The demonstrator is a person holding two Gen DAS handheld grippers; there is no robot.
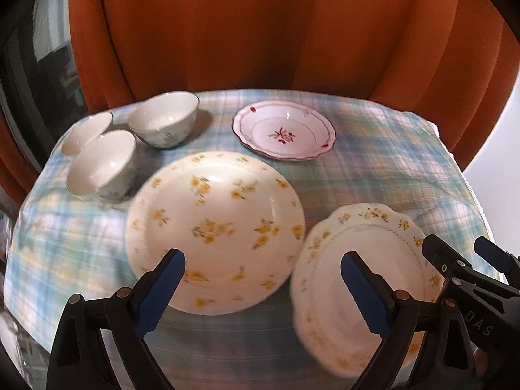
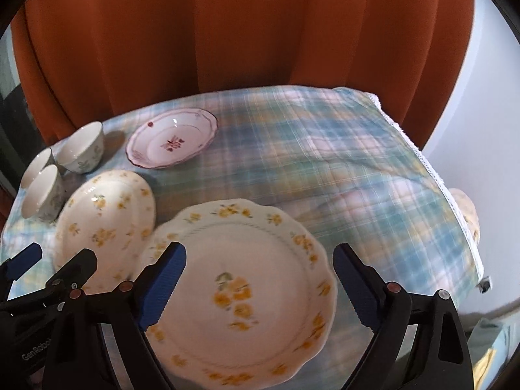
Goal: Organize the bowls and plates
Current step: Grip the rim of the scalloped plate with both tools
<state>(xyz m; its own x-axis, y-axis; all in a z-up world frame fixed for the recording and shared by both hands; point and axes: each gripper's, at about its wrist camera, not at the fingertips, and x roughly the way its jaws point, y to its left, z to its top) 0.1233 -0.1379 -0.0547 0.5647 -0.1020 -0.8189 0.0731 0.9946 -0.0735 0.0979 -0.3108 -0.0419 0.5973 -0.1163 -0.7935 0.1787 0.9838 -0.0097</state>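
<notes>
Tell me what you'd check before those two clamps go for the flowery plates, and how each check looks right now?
1. Left gripper jaws open, nothing between them: ok.
2. Right gripper jaws open, empty: ok.
3. Round yellow-flower plate lies flat on the tablecloth: ok.
4. Scalloped plate is free of the round plate: cannot tell, their rims look very close.
5. Three bowls and the red-flower dish stand clear of both grippers: ok.
</notes>
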